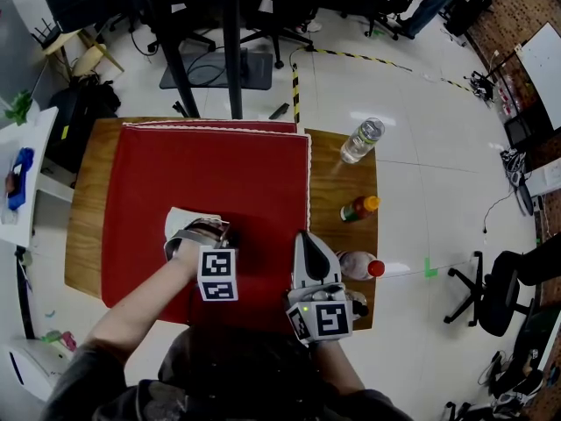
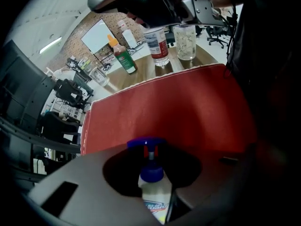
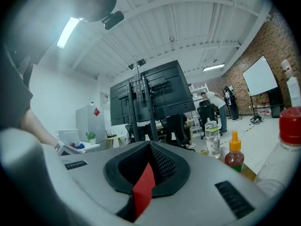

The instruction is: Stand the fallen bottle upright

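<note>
One worry: my left gripper [image 2: 154, 175] is pinching the spray bottle [image 2: 155, 197] over the red cloth [image 2: 188, 112], and a loose hold could let it swivel and flop; right gripper [image 3: 145, 175] is closed, empty

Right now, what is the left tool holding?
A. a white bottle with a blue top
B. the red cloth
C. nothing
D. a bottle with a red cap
A: in the left gripper view the left tool is shut on a white bottle with a blue top.
</note>
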Tool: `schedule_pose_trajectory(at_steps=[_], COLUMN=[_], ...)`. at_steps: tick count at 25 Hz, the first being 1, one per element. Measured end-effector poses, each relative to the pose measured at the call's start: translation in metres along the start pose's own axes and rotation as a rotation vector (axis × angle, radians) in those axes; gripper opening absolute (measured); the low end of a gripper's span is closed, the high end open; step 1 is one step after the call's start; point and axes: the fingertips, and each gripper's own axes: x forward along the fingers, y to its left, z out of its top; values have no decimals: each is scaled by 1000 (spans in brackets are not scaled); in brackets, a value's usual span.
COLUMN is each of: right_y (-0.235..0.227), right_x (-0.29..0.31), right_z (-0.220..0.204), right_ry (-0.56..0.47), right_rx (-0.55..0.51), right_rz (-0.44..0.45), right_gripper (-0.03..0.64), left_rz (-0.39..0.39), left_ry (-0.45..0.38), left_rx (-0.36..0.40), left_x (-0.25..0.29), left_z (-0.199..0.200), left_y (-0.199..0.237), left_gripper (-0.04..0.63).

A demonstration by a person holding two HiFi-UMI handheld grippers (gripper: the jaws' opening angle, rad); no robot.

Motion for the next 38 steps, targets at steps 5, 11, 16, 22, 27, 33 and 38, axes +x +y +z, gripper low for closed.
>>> schedule_pose_trajectory(at_steps=[5, 11, 16, 22, 27, 33, 38], right_y=[7, 20, 26, 36, 42, 49, 58], right_x=[0, -5, -9, -11, -16, -21, -24], right_z=[3, 4, 6, 7, 8, 9, 7], right_ry=[1, 17, 14, 16, 11, 10, 16], right_rx=[4, -10, -14, -21, -27, -33, -38], right_rz=[5, 23, 26, 31, 33, 43, 49], right_gripper=[13, 13, 12, 12, 14, 14, 12], left_rz=[50, 91, 125, 171, 161, 253, 327], left_ry=[-23, -70, -131, -271, -419, -636, -786], left_rx=[-70, -157, -236, -368, -569, -744, -858], left_x=[-21, -50, -71, -100, -124, -156, -173], left_z=[-10, -14, -12, -4, 0, 0, -11], left_y=[16, 26, 34, 45, 54, 71, 78], left_gripper=[130, 130, 130, 130, 130, 130, 130])
